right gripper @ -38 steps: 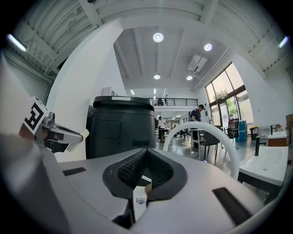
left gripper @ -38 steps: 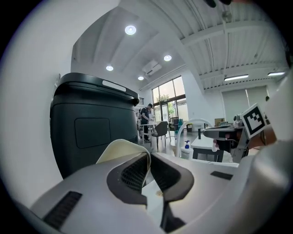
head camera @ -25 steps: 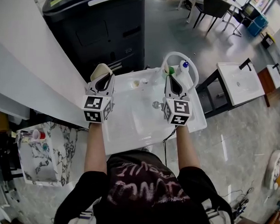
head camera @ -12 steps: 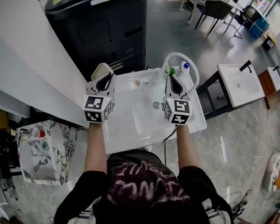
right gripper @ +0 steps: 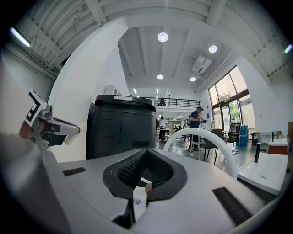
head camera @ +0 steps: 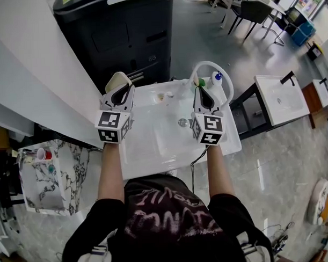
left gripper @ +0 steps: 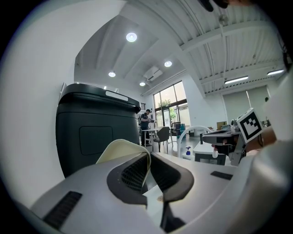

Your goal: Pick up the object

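My left gripper (head camera: 121, 91) is shut on the thin wall of a cream, cup-shaped object (head camera: 118, 80), held over the left rim of the white basin (head camera: 154, 149). In the left gripper view the object's curved cream edge (left gripper: 120, 151) stands pinched between the dark pads of that gripper (left gripper: 147, 161). My right gripper (head camera: 205, 97) hovers above the basin's right side; its jaws (right gripper: 145, 157) meet at the tips with nothing between them. What the cream object is exactly I cannot tell.
A white curved faucet pipe (head camera: 209, 66), a small bottle with a blue cap (head camera: 216, 78) and a green item (head camera: 201, 83) stand at the basin's far right. A drain (head camera: 182, 122) sits mid-basin. A tall black machine (head camera: 123, 32) stands behind; a second sink (head camera: 281, 97) at right.
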Demonstrator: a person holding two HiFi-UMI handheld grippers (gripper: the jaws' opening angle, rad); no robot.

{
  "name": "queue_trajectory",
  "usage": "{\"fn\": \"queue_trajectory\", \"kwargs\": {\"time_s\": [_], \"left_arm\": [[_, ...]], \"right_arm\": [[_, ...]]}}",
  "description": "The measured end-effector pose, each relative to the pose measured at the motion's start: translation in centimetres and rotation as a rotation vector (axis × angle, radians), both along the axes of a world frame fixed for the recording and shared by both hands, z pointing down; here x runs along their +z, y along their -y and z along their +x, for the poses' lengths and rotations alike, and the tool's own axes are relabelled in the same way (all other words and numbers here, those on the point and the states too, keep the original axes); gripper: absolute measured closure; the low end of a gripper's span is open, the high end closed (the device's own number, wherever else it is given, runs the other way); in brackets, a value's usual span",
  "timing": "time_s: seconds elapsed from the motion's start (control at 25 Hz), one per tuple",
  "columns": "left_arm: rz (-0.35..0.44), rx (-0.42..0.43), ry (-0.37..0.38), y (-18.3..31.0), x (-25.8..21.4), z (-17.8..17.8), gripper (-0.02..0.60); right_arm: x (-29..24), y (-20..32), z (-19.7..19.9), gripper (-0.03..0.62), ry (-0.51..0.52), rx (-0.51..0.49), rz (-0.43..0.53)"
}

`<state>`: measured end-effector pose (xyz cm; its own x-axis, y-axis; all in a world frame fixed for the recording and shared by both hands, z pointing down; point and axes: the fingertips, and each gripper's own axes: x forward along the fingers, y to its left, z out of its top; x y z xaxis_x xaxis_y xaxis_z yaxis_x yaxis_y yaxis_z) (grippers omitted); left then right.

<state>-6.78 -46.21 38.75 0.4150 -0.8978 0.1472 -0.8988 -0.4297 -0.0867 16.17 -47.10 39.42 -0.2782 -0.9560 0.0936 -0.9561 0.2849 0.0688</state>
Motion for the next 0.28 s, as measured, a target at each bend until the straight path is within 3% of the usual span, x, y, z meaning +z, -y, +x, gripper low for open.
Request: {"fn": "queue_trajectory", "kwargs": {"time_s": [0.28], "left_arm": [[-0.001, -0.009, 0.005, -0.04, 0.15, -0.54, 0.548]], "right_arm": [[-0.38, -0.29, 0.04, 0.582, 0.004, -0.003, 0.001]]}}
